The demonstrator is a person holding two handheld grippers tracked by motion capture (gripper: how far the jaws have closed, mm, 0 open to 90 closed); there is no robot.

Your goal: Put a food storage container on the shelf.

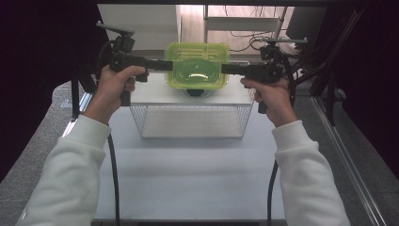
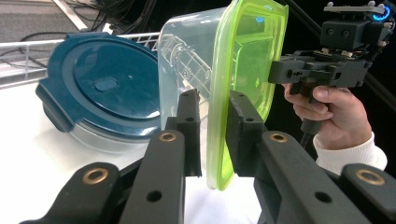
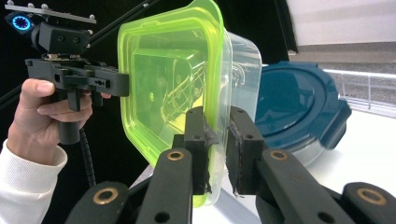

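Note:
A clear plastic container with a neon-green lid [image 1: 197, 66] hangs in the air, held from both sides. My left gripper [image 1: 169, 65] is shut on its left rim and my right gripper [image 1: 225, 69] is shut on its right rim. In the left gripper view the black jaws [image 2: 212, 135] pinch the green lid's edge [image 2: 247, 56], with the right gripper [image 2: 280, 70] clamped on the far edge. The right gripper view has its jaws [image 3: 217, 140] closed over the lid's rim [image 3: 163, 84], with the left gripper [image 3: 123, 84] opposite.
A round container with a dark blue lid [image 2: 107, 88] [image 3: 294, 107] sits on the white shelf top [image 1: 155, 94] just under the held container. The shelf rests on a wire basket [image 1: 193, 120] at the back of the white table [image 1: 188, 174]. Dark curtains flank both sides.

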